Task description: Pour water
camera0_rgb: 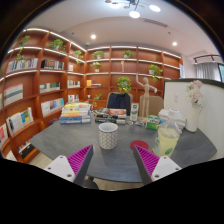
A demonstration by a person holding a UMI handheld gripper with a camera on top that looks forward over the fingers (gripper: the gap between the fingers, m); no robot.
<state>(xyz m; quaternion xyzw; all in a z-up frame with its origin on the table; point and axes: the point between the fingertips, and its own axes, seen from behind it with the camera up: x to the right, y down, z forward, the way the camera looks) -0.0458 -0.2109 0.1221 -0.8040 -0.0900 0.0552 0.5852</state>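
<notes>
1. Grey table (110, 160) just ahead of the claw (108, 163), strewn with stacked books, small boxes and a dark chair behind; wooden shelves (30, 90) lining the walls beyond.
2. Claw released: purple pads (147, 160) spread wide, nothing between them, well short of any vessel.
3. White mug (108, 135) straight ahead, beyond the gap between the fingers, upright on the table.
4. Clear pitcher (168, 137) ahead and to the right of the right finger, upright, apart from the mug; water level impossible to judge.
5. Probably the approach stage, with no grasp made yet.
6. Risk: gripping the smooth pitcher off-centre, letting it twist or slip once lifted.
7. Risk: tilting too fast or too far from the mug, spilling water over the nearby books.
</notes>
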